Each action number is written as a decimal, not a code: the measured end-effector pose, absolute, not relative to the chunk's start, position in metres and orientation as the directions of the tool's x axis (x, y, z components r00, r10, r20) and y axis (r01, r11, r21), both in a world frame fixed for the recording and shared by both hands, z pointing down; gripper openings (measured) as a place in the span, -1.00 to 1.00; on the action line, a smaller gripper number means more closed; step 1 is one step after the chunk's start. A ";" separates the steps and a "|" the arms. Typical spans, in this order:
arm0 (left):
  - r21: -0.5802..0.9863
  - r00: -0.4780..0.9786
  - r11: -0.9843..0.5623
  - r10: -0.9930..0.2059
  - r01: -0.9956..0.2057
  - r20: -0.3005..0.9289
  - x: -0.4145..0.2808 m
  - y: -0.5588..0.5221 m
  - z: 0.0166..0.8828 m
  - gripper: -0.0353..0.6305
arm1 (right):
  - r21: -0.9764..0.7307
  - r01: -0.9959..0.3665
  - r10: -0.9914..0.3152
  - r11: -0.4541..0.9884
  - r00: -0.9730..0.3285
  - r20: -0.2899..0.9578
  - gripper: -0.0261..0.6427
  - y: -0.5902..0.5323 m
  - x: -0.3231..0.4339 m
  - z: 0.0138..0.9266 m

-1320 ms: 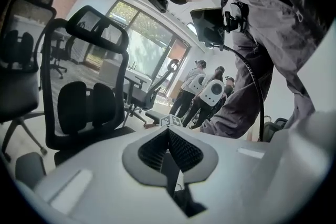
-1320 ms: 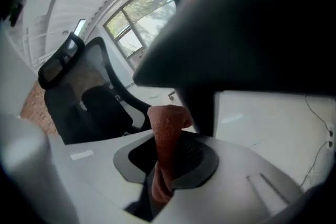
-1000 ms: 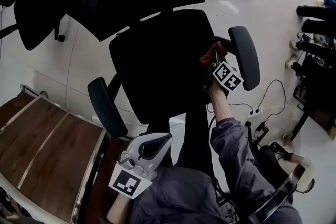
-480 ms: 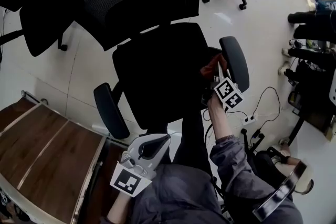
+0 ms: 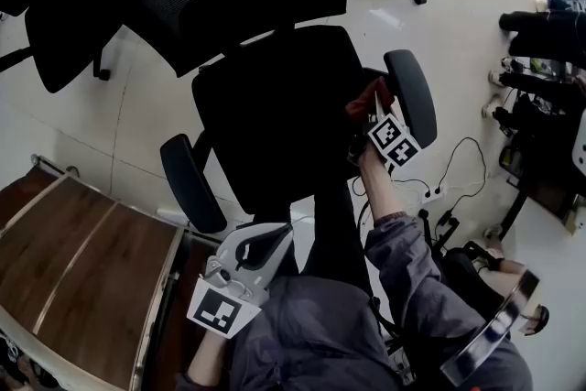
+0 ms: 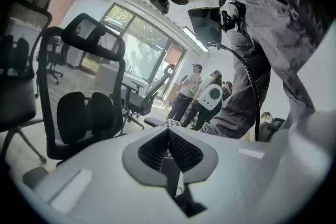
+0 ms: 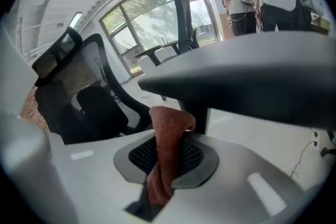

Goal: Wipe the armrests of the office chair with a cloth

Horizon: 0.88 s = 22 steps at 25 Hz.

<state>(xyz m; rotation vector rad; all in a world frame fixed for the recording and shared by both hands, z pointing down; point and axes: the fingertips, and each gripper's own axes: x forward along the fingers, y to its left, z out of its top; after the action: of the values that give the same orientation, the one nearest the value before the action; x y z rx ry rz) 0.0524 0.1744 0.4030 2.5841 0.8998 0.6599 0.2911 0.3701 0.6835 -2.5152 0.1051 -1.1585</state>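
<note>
Grey sleeve (image 5: pixel 403 256); white left gripper (image 6: pixel 167 128); black-white marker cube (image 5: pixel 220 311).

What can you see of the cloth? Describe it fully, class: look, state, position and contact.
The cloth is reddish-brown, with a nubbly, towel-like texture. It is bunched into an upright strip, clamped between the jaws of the right gripper, its top sticking out past them. It sits at the inner edge of the armrest nearest that gripper, just under the pad; whether it touches cannot be told.
</note>
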 end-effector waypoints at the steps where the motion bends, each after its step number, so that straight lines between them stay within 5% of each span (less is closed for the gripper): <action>1: 0.452 0.687 -0.745 0.650 0.491 0.325 0.049 0.174 0.408 -0.84 | -0.341 0.095 -0.199 -0.935 0.657 0.727 -0.74 0.373 0.294 0.693; 14: 0.498 0.687 -0.754 0.630 0.429 0.362 0.050 0.155 0.440 -0.84 | -0.212 0.042 -0.146 -0.976 0.592 0.792 -0.74 0.363 0.305 0.766; 22: 0.494 0.698 -0.753 0.628 0.435 0.342 0.058 0.146 0.426 -0.84 | -0.189 0.054 -0.115 -0.981 0.621 0.775 -0.74 0.350 0.304 0.722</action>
<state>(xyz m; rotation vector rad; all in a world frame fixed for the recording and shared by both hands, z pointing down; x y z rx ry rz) 0.0576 0.1463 0.4264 2.5311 0.8279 0.7094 0.3036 0.3502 0.7224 -2.6502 0.0501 -1.2881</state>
